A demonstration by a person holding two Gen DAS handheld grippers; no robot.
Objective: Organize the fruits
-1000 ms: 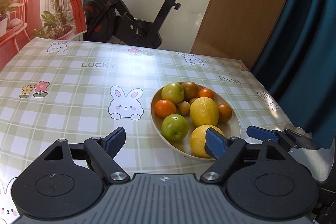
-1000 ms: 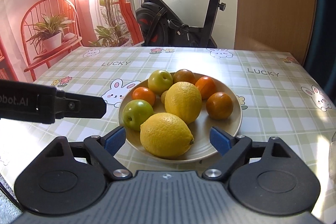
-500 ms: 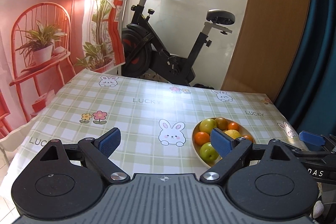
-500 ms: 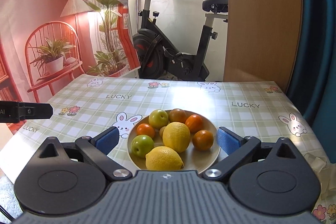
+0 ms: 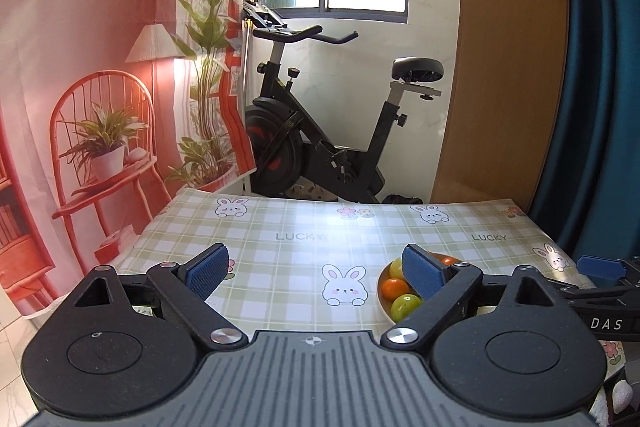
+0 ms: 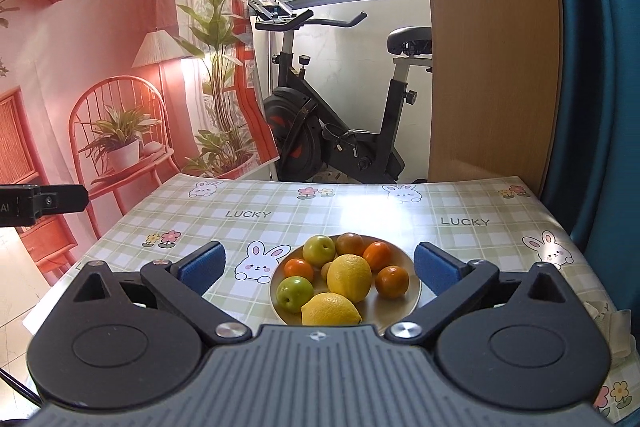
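Two claws you hold above the table (image 6: 360, 203), both spread wide, gripping nothing | plate (image 6: 404, 303) of fruit sits ahead between your right claw (image 6: 318, 267) fingers, below them, apart | your left claw (image 5: 316, 271) has the plate at its right finger, partly hidden | front lemon (image 6: 331, 310) nearest right claw | green apple (image 6: 295, 293) just beside it

bare tablecloth (image 6: 280, 223) left of plate (image 6: 414, 297), fruit (image 6: 349, 277) crowding plate

Exercise bike (image 6: 340, 115) behind checked tablecloth (image 6: 280, 219); pink printed backdrop (image 6: 100, 67) left, teal curtain (image 6: 600, 67) right.
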